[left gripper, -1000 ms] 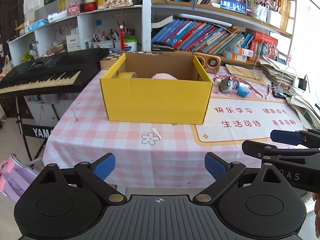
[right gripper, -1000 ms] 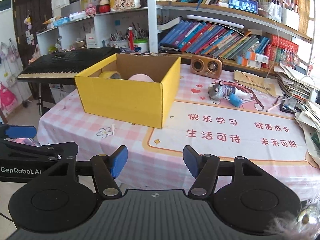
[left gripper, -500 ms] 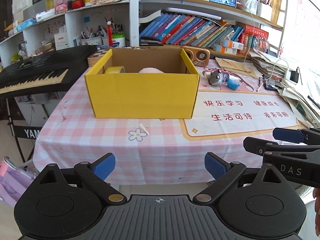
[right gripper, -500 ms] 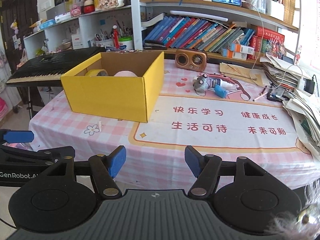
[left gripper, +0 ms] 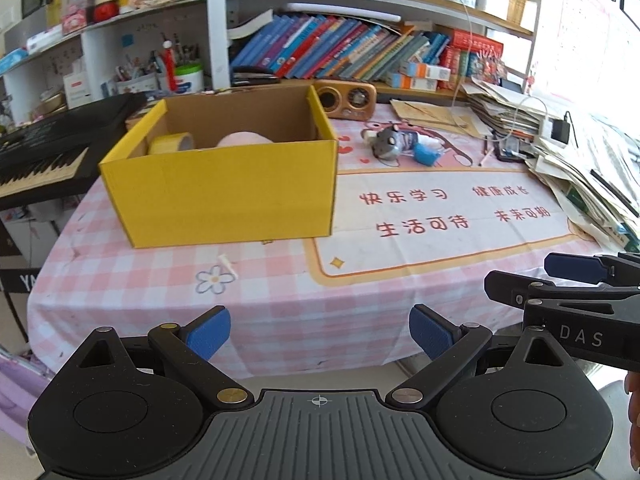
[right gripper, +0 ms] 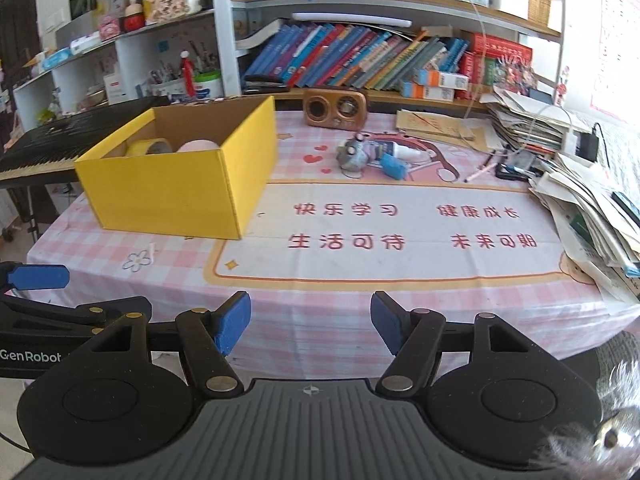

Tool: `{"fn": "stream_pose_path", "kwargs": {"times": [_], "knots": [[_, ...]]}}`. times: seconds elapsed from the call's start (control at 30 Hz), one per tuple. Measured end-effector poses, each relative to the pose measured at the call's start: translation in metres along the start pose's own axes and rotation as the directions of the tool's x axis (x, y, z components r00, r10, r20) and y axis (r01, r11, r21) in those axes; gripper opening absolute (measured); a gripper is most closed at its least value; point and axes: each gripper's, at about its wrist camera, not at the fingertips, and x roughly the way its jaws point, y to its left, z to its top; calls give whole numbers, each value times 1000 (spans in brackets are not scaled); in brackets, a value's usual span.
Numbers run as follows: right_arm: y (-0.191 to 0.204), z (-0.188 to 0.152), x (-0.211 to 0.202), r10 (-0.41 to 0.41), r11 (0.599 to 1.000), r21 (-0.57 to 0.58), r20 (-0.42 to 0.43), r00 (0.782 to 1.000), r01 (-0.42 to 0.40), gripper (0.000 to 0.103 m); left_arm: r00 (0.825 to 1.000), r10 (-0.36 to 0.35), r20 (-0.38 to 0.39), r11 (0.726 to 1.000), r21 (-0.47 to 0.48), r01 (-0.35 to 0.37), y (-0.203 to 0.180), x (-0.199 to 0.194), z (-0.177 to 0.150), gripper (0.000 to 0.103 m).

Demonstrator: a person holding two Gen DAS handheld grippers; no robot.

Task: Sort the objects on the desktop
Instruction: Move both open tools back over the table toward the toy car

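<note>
Your left gripper (left gripper: 319, 333) hovers at the near edge of the worktop (left gripper: 140, 280), its blue fingers (left gripper: 209, 332) spread wide with nothing between them. Your right gripper (right gripper: 311, 326) hangs beside it over the same edge; its fingers (right gripper: 234, 322) have just been opening and stand moderately wide, also empty.

Ahead of your left fingers, slightly to the left, a yellow cardboard box (left gripper: 224, 196) sits on the pink checked cloth. Inside it lie a yellow tape roll (left gripper: 170, 145) against the left wall and a pale pink rounded object (left gripper: 244, 139) beside it. From your right fingers the box is ahead and to the left.

Well beyond your right fingers, past the printed desk mat (right gripper: 400, 232), a small grey mouse toy (right gripper: 352, 154) lies touching a white tube (right gripper: 404, 153), with a blue item (right gripper: 394, 167) just beside them. A wooden radio (right gripper: 335, 109) stands farther back. Stacked papers (right gripper: 592, 200) crowd the worktop to the right of your right fingers.
</note>
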Motion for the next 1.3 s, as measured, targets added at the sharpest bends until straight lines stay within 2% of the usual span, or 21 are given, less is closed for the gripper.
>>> {"fn": "stream_pose_path", "kwargs": {"times": [0.77, 1.1, 1.3], "knots": [[-73, 11, 24, -64, 995, 71, -40, 997, 67, 65, 994, -98, -39, 993, 66, 101, -61, 51, 33, 98], [-113, 32, 50, -61, 995, 72, -64, 996, 66, 65, 993, -102, -54, 993, 60, 105, -90, 82, 55, 98], [-134, 52, 71, -33, 998, 45, -68, 997, 36, 64, 996, -85, -39, 996, 19, 86, -101, 101, 73, 98]]}}
